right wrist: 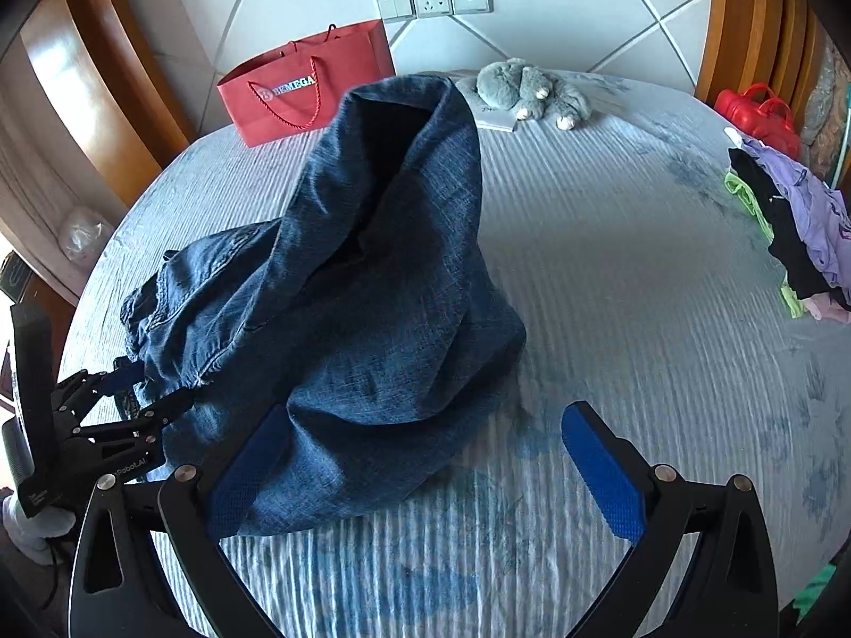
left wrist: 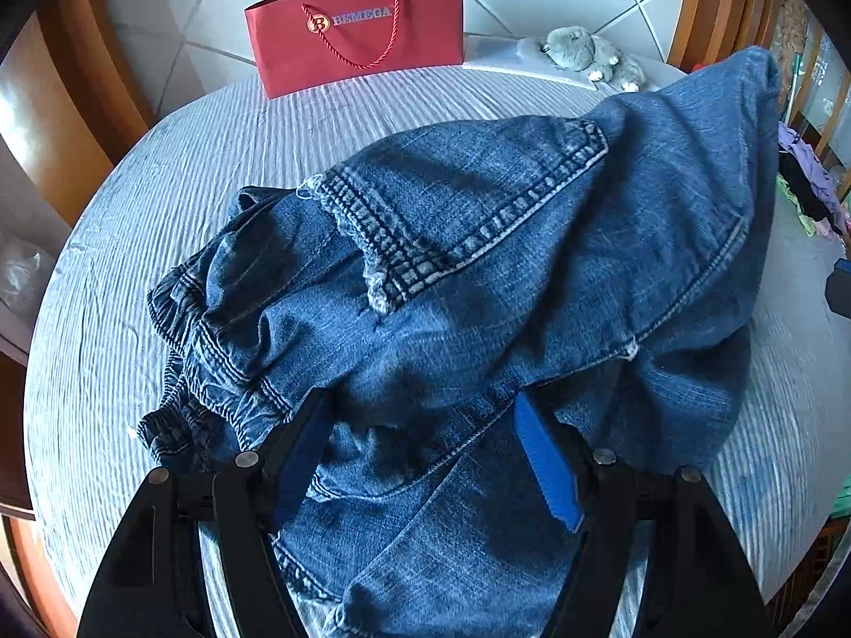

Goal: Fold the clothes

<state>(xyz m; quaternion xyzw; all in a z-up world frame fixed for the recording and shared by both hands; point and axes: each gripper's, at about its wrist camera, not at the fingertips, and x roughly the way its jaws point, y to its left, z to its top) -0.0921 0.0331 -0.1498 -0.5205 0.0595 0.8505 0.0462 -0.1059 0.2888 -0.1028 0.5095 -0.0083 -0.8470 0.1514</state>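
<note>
A pair of blue jeans (left wrist: 478, 276) lies heaped on the striped bed sheet (left wrist: 159, 202). In the left wrist view my left gripper (left wrist: 425, 414) stands open with denim bunched between its blue pads; the fingers are wide apart and not clamped. In the right wrist view the jeans (right wrist: 361, 287) rise in a tall fold with a leg opening at the top. My right gripper (right wrist: 425, 446) is open; its left pad touches the jeans' near edge and its right pad is over bare sheet. The left gripper (right wrist: 138, 399) shows at the jeans' left side.
A red paper bag (left wrist: 356, 32) stands at the headboard. A grey plush toy (right wrist: 526, 87) lies on a pillow at the back. A pile of coloured clothes (right wrist: 798, 228) sits at the bed's right edge, with a red basket (right wrist: 760, 111) behind it.
</note>
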